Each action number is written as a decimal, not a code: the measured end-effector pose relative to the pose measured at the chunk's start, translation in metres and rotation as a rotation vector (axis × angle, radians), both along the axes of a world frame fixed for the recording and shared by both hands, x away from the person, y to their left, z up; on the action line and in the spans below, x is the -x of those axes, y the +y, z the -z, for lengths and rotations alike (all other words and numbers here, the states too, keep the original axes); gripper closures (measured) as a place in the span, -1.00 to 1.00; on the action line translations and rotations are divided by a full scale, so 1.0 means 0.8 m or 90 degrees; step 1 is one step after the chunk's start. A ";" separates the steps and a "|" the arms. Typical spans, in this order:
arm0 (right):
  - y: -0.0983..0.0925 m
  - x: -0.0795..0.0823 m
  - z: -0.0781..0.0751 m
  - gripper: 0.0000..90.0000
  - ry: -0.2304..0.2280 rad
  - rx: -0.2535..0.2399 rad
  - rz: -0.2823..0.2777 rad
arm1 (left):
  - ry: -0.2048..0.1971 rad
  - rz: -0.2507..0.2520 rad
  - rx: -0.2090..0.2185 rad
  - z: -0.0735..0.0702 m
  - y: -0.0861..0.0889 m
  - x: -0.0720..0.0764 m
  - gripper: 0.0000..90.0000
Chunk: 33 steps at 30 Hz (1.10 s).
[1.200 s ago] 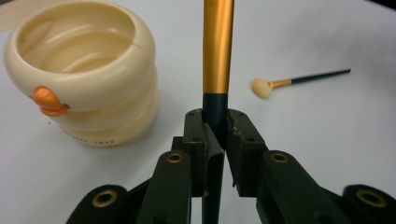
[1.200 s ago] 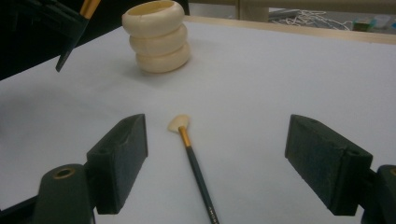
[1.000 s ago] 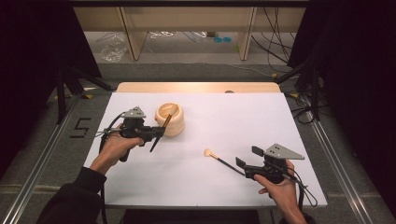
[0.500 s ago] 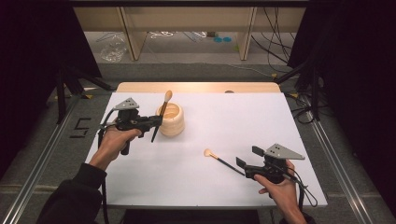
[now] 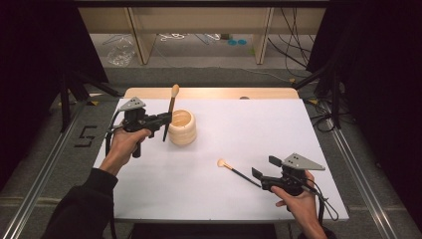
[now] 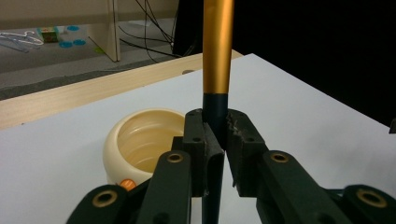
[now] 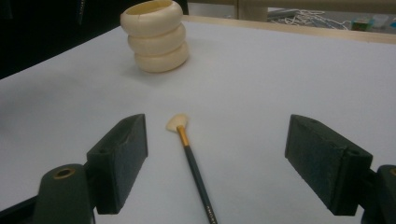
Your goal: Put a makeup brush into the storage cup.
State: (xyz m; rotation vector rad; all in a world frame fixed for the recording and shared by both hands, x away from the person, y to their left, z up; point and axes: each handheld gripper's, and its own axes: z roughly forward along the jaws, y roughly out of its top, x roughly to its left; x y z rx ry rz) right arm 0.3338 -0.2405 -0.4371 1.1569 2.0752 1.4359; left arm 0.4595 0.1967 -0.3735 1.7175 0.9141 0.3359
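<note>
My left gripper [image 5: 166, 119] is shut on the dark handle of a makeup brush [image 5: 172, 103]. The brush stands nearly upright, bristle head up, just left of a cream ribbed cup [image 5: 181, 127]. In the left gripper view the gold ferrule [image 6: 217, 46] rises above the closed pads, and the cup [image 6: 140, 140] sits low on the left. At the table's front right my right gripper [image 5: 264, 167] is open. A second brush [image 5: 235, 169] lies flat on the white sheet ahead of it. The right gripper view has that brush [image 7: 189, 149] between the wide-apart pads [image 7: 126, 149], untouched.
The white sheet [image 5: 249, 124] covers a wooden table whose bare strip [image 5: 209, 92] runs along the far edge. Metal rails run down both sides on the floor. Shelf legs, cables and small clutter lie beyond the table.
The left gripper has lifted and drawn slightly left and away with its brush. The brush has swung from a slant across the cup to nearly upright. The right gripper and the lying brush stayed put.
</note>
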 end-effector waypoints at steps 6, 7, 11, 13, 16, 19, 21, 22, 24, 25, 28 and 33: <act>0.000 -0.001 0.001 -0.51 -0.005 -0.001 0.000 | -0.026 0.006 -0.001 -0.004 -0.004 -0.017 0.75; 0.000 -0.001 0.001 -0.51 -0.005 -0.001 -0.001 | -0.024 0.004 0.006 -0.005 -0.006 -0.019 0.75; -0.001 -0.001 0.001 -0.51 -0.005 -0.001 -0.001 | -0.012 -0.013 0.003 -0.010 -0.011 -0.025 0.75; -0.001 -0.001 0.001 -0.51 -0.005 -0.001 -0.001 | -0.008 -0.021 0.010 -0.012 -0.013 -0.029 0.75; -0.001 0.000 0.001 -0.51 -0.004 0.000 -0.002 | -0.010 -0.017 0.013 -0.012 -0.014 -0.037 0.75; -0.001 0.000 0.001 -0.51 -0.005 -0.001 -0.001 | -0.011 -0.023 0.013 -0.011 -0.016 -0.045 0.75; -0.001 -0.001 0.001 -0.51 -0.006 -0.001 -0.001 | -0.012 -0.025 0.017 -0.012 -0.016 -0.050 0.75; -0.001 -0.001 0.001 -0.51 -0.006 -0.001 -0.002 | -0.011 -0.030 0.018 -0.012 -0.017 -0.052 0.75; -0.001 -0.001 0.001 -0.51 -0.006 -0.001 -0.001 | -0.016 -0.030 0.021 -0.013 -0.017 -0.056 0.75; -0.001 -0.001 0.001 -0.51 -0.006 0.000 0.000 | -0.015 -0.033 0.022 -0.013 -0.018 -0.058 0.75; -0.001 -0.001 0.001 -0.51 -0.006 -0.001 0.000 | -0.018 -0.039 0.024 -0.009 -0.020 -0.064 0.75; -0.001 -0.001 0.001 -0.51 -0.006 -0.001 0.000 | -0.016 -0.050 0.027 0.000 -0.021 -0.075 0.75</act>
